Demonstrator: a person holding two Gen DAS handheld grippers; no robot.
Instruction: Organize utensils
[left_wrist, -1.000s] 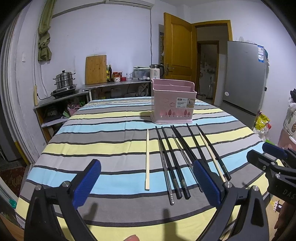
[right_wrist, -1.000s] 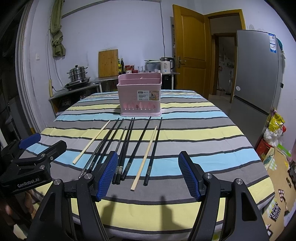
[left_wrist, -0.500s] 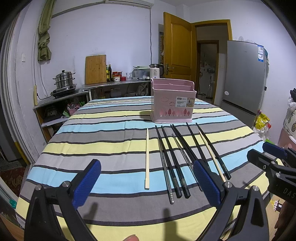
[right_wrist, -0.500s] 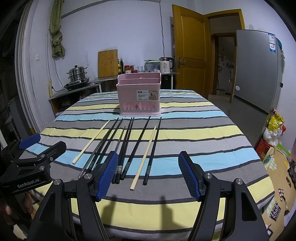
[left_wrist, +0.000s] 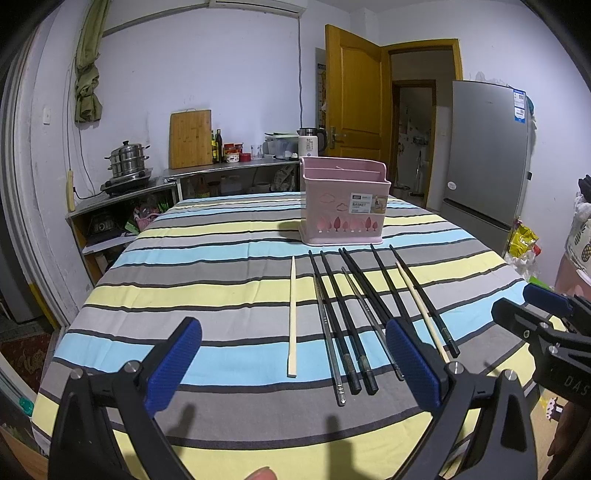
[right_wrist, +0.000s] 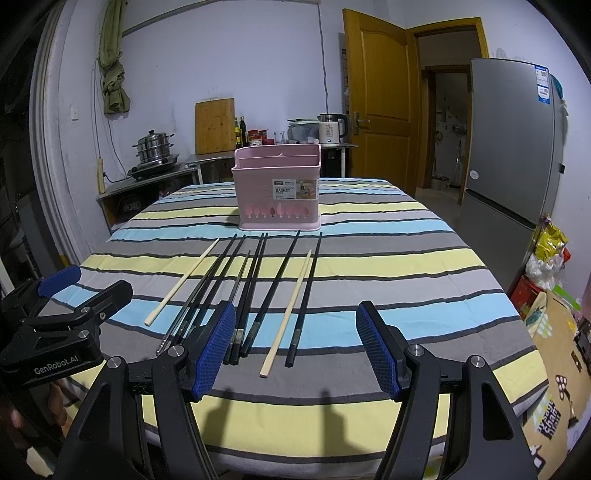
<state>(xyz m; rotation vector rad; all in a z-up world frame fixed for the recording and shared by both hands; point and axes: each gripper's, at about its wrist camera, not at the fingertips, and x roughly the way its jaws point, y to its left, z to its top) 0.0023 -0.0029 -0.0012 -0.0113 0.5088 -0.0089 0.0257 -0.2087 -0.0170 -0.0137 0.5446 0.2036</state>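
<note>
Chopsticks (left_wrist: 347, 314) lay in a loose row on the striped counter (left_wrist: 207, 258), tips toward the pink basket (left_wrist: 343, 201) that stood upright just beyond them. Most were black; one pale stick (left_wrist: 292, 314) lay apart at the left, another (right_wrist: 286, 314) among the black ones. The left tool (left_wrist: 295, 365) hovered wide open and empty over the near ends. The right tool (right_wrist: 295, 349) did likewise, holding nothing.

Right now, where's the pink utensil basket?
The pink utensil basket stands upright mid-table on the striped tablecloth, just beyond the far tips of the chopsticks, ahead of both open grippers.
</note>
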